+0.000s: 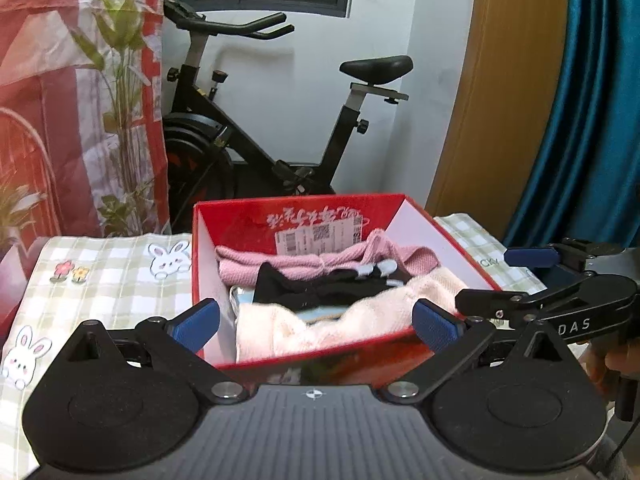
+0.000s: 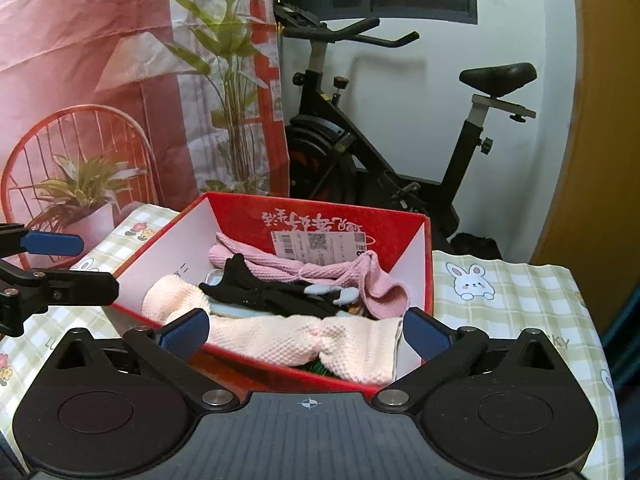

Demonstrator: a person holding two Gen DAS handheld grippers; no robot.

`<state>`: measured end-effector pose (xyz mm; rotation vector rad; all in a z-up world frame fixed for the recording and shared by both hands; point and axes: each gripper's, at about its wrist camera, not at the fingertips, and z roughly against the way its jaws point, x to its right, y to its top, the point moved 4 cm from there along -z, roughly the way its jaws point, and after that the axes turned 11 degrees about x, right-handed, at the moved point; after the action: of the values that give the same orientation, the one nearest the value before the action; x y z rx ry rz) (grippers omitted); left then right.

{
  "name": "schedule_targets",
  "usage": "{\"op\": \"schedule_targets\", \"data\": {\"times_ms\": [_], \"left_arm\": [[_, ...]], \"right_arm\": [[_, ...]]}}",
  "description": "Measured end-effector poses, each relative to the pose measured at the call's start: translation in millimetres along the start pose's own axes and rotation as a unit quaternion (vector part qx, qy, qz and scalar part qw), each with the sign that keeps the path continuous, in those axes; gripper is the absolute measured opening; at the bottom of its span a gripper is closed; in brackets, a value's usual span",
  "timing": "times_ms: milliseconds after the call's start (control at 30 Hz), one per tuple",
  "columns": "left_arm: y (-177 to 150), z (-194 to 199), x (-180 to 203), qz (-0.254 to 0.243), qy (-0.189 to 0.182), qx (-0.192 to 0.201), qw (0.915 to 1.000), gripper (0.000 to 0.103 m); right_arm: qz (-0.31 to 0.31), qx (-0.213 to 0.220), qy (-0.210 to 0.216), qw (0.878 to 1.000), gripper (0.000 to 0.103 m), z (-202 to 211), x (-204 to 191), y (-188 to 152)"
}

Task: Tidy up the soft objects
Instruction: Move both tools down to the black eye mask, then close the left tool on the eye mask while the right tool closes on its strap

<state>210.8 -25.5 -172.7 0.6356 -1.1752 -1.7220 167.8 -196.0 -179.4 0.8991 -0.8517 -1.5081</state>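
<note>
Both tools stand wide, nothing between the fingers of either. Left tool sits just before the near wall of the red box; right tool sits at the box's near corner. From the left wrist view the right tool shows at the right edge, beside the box.

Task items all lie inside the box. The cream knit piece lies along the near wall, one end hanging over the rim at the near corner. The black piece lies across the middle, partly over something pale blue. The pink knit piece lies against the far wall, under a paper tag. The box stands on a checked rabbit-print cloth that covers the tabletop. No loose soft item shows on the cloth in either view.

Judgement: the placing step looks done and both tools are clear of the load. The point left to tidy is the cream end over the rim.

To do it well:
- bring one tool down over the overhanging end, fingers either side of the fold, not the box wall;
- close on fabric only, lift slightly, lay it inward;
- steady the box wall with the other tool, since the light cardboard could slide on the cloth;
- avoid snagging the black piece's small pale attachments.
</note>
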Motion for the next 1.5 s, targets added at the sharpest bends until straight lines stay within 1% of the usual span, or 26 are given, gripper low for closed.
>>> {"op": "schedule_targets", "data": {"times_ms": [167, 300, 533, 633, 733, 800, 867, 933, 1100, 1233, 1300, 1433, 1500], "left_arm": [[-18, 5, -1, 0.001, 0.002, -0.017, 0.9999, 0.103], [-35, 3, 0, 0.009, -0.002, -0.036, 0.9993, 0.103], [-61, -7, 2, 0.034, -0.008, -0.074, 0.9966, 0.101], [-72, -11, 4, 0.034, -0.012, -0.093, 0.9951, 0.097], [-85, -16, 6, 0.043, -0.023, -0.112, 0.9926, 0.085], [-93, -20, 6, 0.053, -0.037, -0.127, 0.9898, 0.061], [-103, -25, 7, 0.066, -0.05, -0.14, 0.9866, 0.055], [-112, -29, 7, 0.079, -0.055, -0.15, 0.984, 0.055], [-124, -41, 2, 0.103, -0.043, -0.163, 0.9802, 0.055], [-131, -49, -8, 0.129, -0.015, -0.165, 0.9777, 0.055], [-133, -53, -13, 0.146, -0.006, -0.161, 0.9761, 0.055], [-132, -59, -12, 0.151, -0.007, -0.152, 0.9768, 0.055], [-129, -63, -7, 0.142, -0.005, -0.143, 0.9794, 0.056]], "right_arm": [[-0.007, 0.0, -0.007, 1.0, 0.103, 9, 0, -19], [-0.012, -0.01, -0.012, 1.0, 0.103, 13, 3, -38], [-0.033, -0.048, -0.032, 0.998, 0.103, 0, 9, -84], [-0.045, -0.074, -0.045, 0.995, 0.103, -11, 10, -106], [-0.057, -0.09, -0.052, 0.993, 0.103, -17, 13, -124], [-0.06, -0.1, -0.052, 0.992, 0.103, -19, 13, -137], [-0.062, -0.109, -0.05, 0.991, 0.102, -21, 13, -148], [-0.061, -0.112, -0.047, 0.991, 0.103, -20, 12, -156], [-0.046, -0.1, -0.035, 0.993, 0.103, -14, 8, -165], [-0.048, -0.096, -0.035, 0.994, 0.103, -13, 8, -166], [-0.047, -0.093, -0.035, 0.994, 0.103, -12, 7, -167], [-0.04, -0.087, -0.033, 0.995, 0.103, -11, 6, -170], [-0.034, -0.086, -0.034, 0.995, 0.103, -12, 5, -171]]}}
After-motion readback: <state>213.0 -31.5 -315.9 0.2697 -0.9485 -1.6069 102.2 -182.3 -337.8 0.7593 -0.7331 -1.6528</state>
